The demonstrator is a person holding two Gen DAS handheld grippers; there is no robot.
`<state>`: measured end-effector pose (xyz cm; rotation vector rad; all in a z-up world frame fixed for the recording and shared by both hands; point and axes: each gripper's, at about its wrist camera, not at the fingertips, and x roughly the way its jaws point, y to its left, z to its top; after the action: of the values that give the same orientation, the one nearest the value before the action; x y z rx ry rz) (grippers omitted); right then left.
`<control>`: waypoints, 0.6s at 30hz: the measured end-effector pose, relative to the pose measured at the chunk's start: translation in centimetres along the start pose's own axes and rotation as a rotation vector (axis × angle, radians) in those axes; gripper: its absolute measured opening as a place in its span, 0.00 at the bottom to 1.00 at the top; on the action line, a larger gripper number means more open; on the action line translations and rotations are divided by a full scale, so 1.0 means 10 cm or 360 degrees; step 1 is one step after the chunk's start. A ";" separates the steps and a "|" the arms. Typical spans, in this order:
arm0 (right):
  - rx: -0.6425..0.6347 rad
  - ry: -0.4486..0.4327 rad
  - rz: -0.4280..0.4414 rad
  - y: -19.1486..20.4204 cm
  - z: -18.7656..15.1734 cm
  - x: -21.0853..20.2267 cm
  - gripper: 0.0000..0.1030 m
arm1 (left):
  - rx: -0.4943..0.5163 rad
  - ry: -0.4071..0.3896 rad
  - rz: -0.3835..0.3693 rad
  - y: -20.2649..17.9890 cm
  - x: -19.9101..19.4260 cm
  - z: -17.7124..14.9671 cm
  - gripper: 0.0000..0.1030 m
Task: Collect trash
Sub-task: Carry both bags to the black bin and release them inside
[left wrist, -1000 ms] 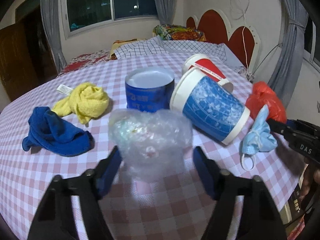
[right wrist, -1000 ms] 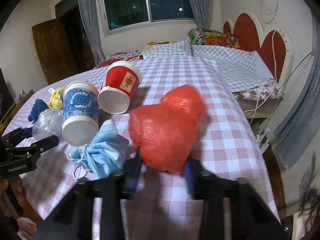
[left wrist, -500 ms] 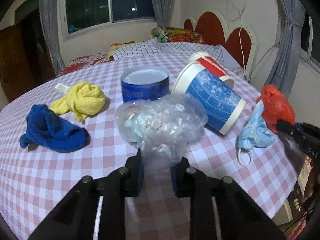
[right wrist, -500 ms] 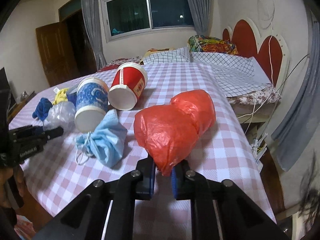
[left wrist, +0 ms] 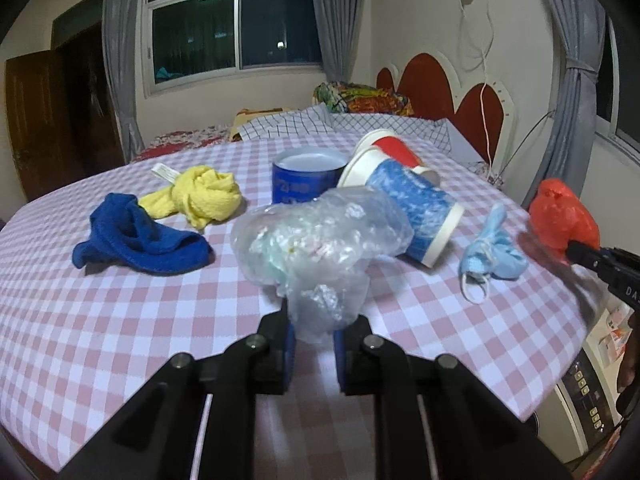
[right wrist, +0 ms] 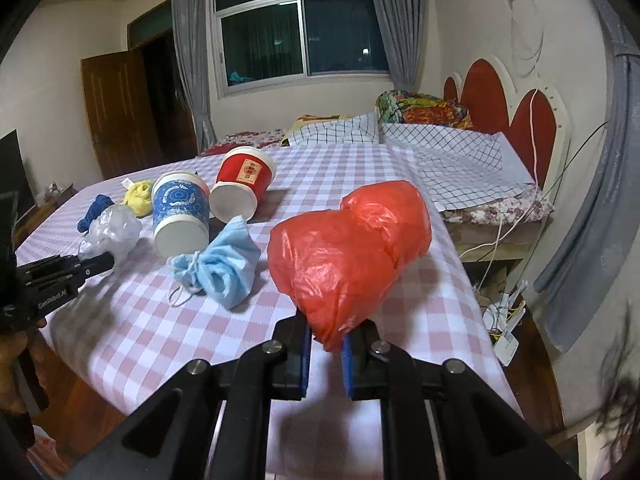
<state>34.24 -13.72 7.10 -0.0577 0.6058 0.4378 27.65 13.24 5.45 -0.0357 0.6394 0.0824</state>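
Observation:
My left gripper [left wrist: 314, 334] is shut on a crumpled clear plastic bag [left wrist: 320, 240] and holds it just above the checked tablecloth [left wrist: 120, 320]. My right gripper [right wrist: 325, 354] is shut on a red plastic bag [right wrist: 352, 256], lifted off the table. A crumpled blue face mask [right wrist: 224, 268] lies between the two bags and also shows in the left wrist view [left wrist: 492, 256]. A blue paper cup [left wrist: 412, 208] and a red paper cup [right wrist: 244, 184] lie on their sides. The red bag shows at the right in the left wrist view [left wrist: 560, 220].
A blue cloth [left wrist: 136, 236] and a yellow cloth [left wrist: 200, 196] lie at the table's left. A blue round tin [left wrist: 308, 176] stands behind the clear bag. A bed with a red headboard [right wrist: 520, 120] is behind the table. The table edge is close on the right.
Both grippers closed on their bags, the left on the clear bag and the right on the red one. Both then lifted and pulled back slightly.

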 end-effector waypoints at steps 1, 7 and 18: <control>-0.0002 -0.0007 -0.0009 -0.01 -0.02 -0.05 0.13 | 0.0004 -0.0002 0.0000 -0.02 -0.02 -0.01 0.17; 0.0002 -0.0043 -0.0070 -0.08 -0.19 -0.40 0.13 | 0.0038 -0.0044 -0.0017 -0.15 -0.22 -0.12 0.17; 0.0076 -0.0126 -0.0146 -0.30 -0.54 -1.14 0.13 | 0.0073 -0.0080 -0.0100 -0.40 -0.54 -0.29 0.17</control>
<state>24.25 -21.73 8.83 -0.0222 0.5334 0.3350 21.98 8.70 6.34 -0.0096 0.5890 0.0080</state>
